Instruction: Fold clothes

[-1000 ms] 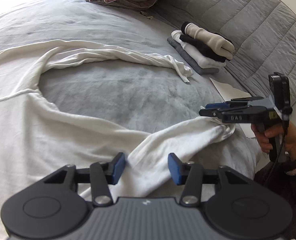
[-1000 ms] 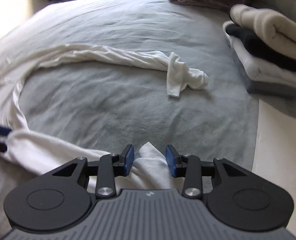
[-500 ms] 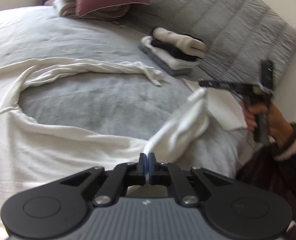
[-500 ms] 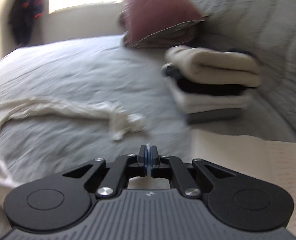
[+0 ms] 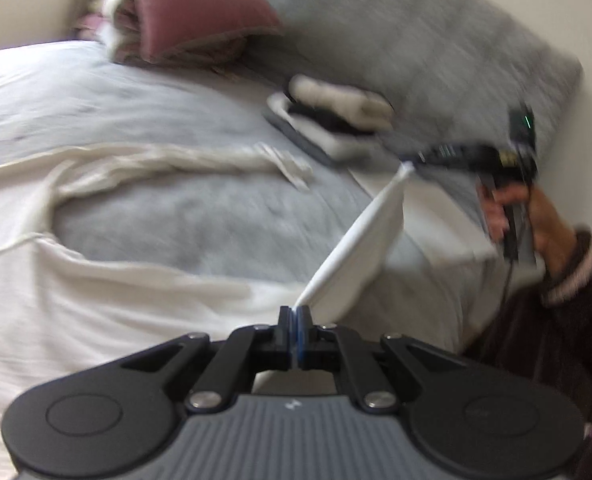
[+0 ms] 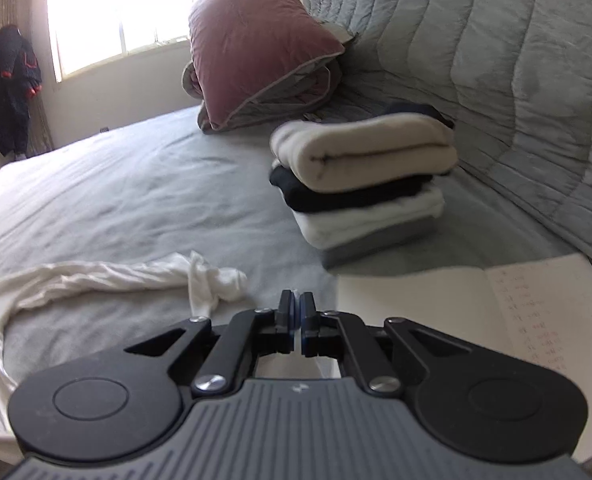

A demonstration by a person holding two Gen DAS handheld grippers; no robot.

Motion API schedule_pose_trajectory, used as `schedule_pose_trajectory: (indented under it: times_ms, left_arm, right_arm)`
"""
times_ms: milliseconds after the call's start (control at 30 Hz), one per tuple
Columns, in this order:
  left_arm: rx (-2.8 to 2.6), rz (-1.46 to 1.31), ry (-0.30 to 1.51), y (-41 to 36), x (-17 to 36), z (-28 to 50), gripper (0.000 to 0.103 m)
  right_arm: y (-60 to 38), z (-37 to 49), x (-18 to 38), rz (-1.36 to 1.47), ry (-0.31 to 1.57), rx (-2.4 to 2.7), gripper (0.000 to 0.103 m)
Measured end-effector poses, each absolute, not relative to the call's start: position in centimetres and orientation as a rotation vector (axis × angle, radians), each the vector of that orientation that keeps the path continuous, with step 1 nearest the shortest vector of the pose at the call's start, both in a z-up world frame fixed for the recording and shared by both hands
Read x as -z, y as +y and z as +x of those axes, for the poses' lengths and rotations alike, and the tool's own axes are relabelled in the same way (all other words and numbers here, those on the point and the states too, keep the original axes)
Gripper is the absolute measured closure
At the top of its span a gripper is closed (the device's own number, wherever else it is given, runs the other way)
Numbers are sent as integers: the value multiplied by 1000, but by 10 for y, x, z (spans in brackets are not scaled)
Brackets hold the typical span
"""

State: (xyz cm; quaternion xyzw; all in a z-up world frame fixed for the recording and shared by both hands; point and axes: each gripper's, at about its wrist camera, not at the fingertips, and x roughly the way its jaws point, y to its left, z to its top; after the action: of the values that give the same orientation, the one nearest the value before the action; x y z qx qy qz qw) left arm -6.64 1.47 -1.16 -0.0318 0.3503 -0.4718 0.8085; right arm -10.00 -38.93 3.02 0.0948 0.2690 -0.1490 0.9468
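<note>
A white long-sleeved garment [image 5: 96, 312] lies spread on the grey bed. My left gripper [image 5: 295, 316] is shut on its near sleeve [image 5: 359, 248], close to the body. My right gripper [image 5: 409, 162] is shut on the cuff end of that sleeve, so the sleeve hangs taut between the two above the bed. In the right wrist view my right gripper [image 6: 296, 312] is shut with a sliver of white cloth between the pads. The other sleeve [image 6: 144, 280] lies loose across the bed.
A stack of folded clothes [image 6: 367, 184] sits at the far right of the bed, also seen in the left wrist view [image 5: 331, 120]. A pink pillow [image 6: 256, 44] and a grey quilt [image 6: 495, 60] lie behind. A white sheet of paper [image 6: 475, 320] lies at the bed's right edge.
Both grippers closed on the near sleeve and lifted it. The right gripper rose and pulled away to the right, drawing the sleeve taut.
</note>
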Motion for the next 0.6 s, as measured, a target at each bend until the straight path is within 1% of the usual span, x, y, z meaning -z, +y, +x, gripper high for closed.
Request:
schedule_pose_trajectory:
  times_ms: [133, 267, 400, 600]
  left_arm:
    - [958, -177, 683, 30, -1, -57, 102]
    - [972, -216, 620, 39, -14, -59, 102]
    - [1034, -191, 622, 38, -17, -68, 102]
    - [1152, -8, 738, 15, 1, -91, 102]
  right_arm:
    - [-385, -88, -42, 224, 523, 287, 101]
    - [-384, -86, -59, 223, 486, 288, 101]
    - [-387, -95, -66, 206, 497, 287, 101]
    - [-385, -126, -54, 103, 656, 304, 101]
